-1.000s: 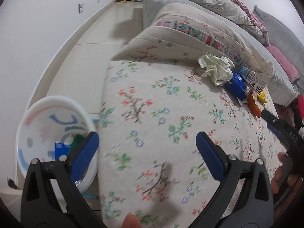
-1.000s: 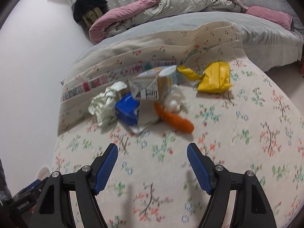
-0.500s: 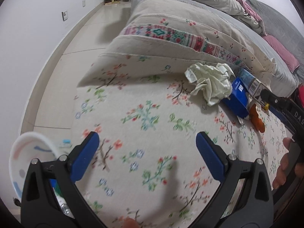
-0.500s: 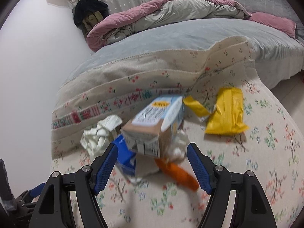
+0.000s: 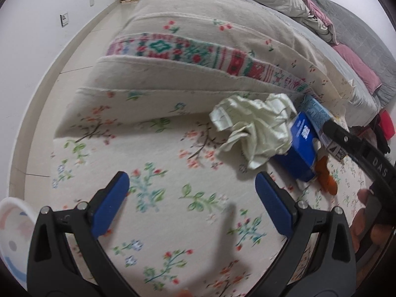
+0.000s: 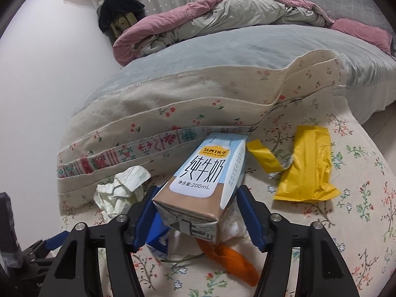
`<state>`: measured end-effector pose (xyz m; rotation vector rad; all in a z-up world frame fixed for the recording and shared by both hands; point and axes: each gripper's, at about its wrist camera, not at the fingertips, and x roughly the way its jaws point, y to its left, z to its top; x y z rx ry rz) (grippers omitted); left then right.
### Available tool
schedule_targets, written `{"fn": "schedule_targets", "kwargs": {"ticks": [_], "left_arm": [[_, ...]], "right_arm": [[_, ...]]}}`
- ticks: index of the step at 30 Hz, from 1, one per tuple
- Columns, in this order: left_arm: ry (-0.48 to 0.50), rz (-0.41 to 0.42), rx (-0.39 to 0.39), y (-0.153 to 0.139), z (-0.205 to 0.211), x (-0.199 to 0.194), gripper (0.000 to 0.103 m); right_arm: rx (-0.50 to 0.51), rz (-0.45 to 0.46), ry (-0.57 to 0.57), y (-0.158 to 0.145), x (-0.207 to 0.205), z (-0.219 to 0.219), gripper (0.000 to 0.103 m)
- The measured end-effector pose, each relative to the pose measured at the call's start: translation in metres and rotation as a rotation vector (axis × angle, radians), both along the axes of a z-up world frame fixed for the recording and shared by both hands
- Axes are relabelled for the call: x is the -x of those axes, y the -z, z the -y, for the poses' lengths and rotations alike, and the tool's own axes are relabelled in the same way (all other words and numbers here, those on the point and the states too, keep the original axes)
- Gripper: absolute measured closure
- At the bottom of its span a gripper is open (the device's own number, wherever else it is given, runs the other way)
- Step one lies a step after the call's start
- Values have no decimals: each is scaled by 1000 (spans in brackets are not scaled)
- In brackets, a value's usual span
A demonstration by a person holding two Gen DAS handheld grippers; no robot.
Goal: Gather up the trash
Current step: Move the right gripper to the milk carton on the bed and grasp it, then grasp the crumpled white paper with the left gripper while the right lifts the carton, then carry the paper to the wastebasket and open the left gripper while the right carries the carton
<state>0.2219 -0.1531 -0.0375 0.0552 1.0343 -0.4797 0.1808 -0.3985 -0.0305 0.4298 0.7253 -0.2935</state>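
Straddling the small white-and-tan 200 mL milk carton (image 6: 205, 185) with the right gripper (image 6: 198, 212): blue pads sit either side of its near end, jaws spread, not yet clenched. Step in hand looks like grasp approach on the first piece of trash.

Carton lies on the floral bedspread (image 5: 153, 212), atop a blue cardboard box (image 6: 158, 235), with an orange wrapper (image 6: 230, 259) at 6 o'clock of it. Crumpled pale paper wad (image 6: 121, 190) at its 9 o'clock, yellow plastic wrapper (image 6: 307, 173) at 3 o'clock.

Left gripper (image 5: 190, 203) is released, holding nothing, hovering over bare bedspread; paper wad at its 1 o'clock. White bin rim (image 5: 12, 225) sits at 8 o'clock in the left view.

Next: close squarely on the carton's sides. It's light and may slide or crush, so squeeze gently, lift clear of the box, carry to the bin.
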Motion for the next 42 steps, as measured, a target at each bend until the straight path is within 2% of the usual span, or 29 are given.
{"fn": "schedule_targets", "kwargs": {"ticks": [5, 10, 14, 17, 19, 21, 24, 25, 30, 42], "left_arm": [[25, 1, 71, -4, 14, -5, 3], [53, -19, 117, -3, 33, -12, 17], [72, -45, 153, -2, 43, -17, 23], [82, -77, 174, 2, 46, -19, 35], [94, -104, 197, 3, 49, -20, 56], [100, -110, 205, 0, 51, -18, 62], [111, -67, 165, -7, 56, -12, 65], [119, -56, 146, -8, 57, -8, 69], [112, -35, 116, -15, 48, 1, 71], [84, 16, 122, -35, 13, 29, 72]], "right_arm": [[-6, 22, 32, -7, 19, 13, 46], [3, 44, 55, -18, 35, 18, 48], [19, 54, 63, -26, 45, 18, 49], [18, 57, 69, -31, 50, 19, 49], [17, 59, 70, -33, 56, 20, 49], [19, 60, 70, -35, 59, 21, 49], [25, 64, 73, -40, 65, 18, 49], [27, 66, 73, -42, 68, 17, 49], [24, 80, 70, -51, 78, 11, 49], [53, 111, 27, -75, 106, -21, 50]]}}
